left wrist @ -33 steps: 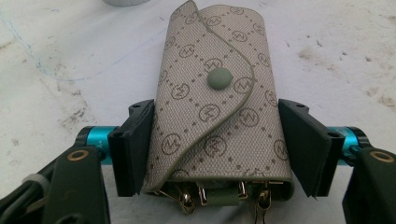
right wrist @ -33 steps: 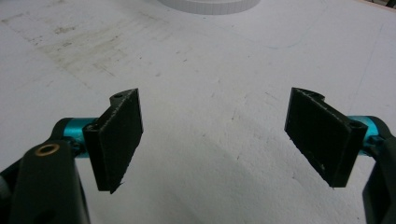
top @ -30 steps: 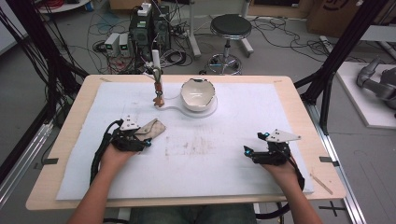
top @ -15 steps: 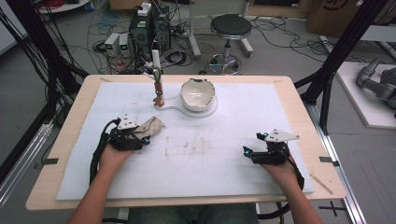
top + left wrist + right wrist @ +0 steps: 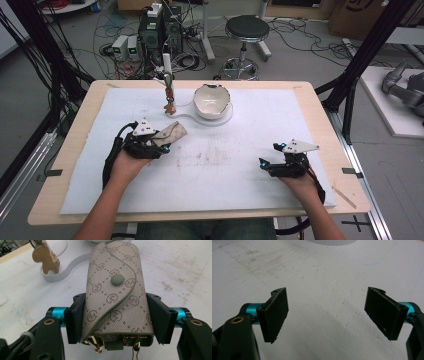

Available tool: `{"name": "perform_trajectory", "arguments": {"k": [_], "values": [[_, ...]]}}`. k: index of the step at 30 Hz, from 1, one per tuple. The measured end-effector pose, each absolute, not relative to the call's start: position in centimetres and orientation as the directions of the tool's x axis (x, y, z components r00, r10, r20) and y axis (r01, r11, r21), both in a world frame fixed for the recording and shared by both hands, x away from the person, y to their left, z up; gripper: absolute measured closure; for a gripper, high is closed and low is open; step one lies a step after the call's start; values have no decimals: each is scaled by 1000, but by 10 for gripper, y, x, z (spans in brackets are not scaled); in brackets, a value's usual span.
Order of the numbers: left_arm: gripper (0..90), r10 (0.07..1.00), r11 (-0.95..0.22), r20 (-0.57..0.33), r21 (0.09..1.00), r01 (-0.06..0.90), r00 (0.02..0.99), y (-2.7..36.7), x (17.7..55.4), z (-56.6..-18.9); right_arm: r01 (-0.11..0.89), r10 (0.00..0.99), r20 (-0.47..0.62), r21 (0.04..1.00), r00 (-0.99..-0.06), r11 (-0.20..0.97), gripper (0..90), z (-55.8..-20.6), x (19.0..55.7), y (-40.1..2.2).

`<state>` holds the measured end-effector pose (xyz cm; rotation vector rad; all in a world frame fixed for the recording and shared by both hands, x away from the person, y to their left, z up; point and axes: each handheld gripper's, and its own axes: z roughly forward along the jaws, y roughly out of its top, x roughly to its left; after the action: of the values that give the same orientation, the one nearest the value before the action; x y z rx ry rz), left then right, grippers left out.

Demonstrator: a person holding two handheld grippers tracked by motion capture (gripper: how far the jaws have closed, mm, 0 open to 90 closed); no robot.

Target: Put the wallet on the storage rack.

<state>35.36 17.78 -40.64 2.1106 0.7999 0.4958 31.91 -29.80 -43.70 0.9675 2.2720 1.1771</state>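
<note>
Pinching key case point(image 5: 115, 300): left gripper point(image 5: 117, 320), pads pressed on both long sides; jaws have just been closing onto it. Case: grey monogram fabric, flap snapped shut, gold key hooks visible at near end. In high view, case point(image 5: 171, 134) sits in left gripper point(image 5: 150, 142) at left-centre of white mat point(image 5: 250, 185), near horse figurine point(image 5: 170, 106) and white bowl point(image 5: 212, 100). Right gripper point(image 5: 327, 312): jaws spread wide, nothing between, over bare mat; in high view point(image 5: 280, 165) at mat's right part.

Grey monogram key pouch point(image 5: 113, 298), flap snapped shut, gold hooks showing at its open end, raised off the mat
</note>
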Motion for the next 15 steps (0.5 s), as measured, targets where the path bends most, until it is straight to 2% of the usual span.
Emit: {"name": "perform_trajectory", "arguments": {"k": [15], "values": [[380,673,-459,88,829,321,735,153,374,-369,397,731,-32,823,-682,406,196,-438,320,-297]]}}
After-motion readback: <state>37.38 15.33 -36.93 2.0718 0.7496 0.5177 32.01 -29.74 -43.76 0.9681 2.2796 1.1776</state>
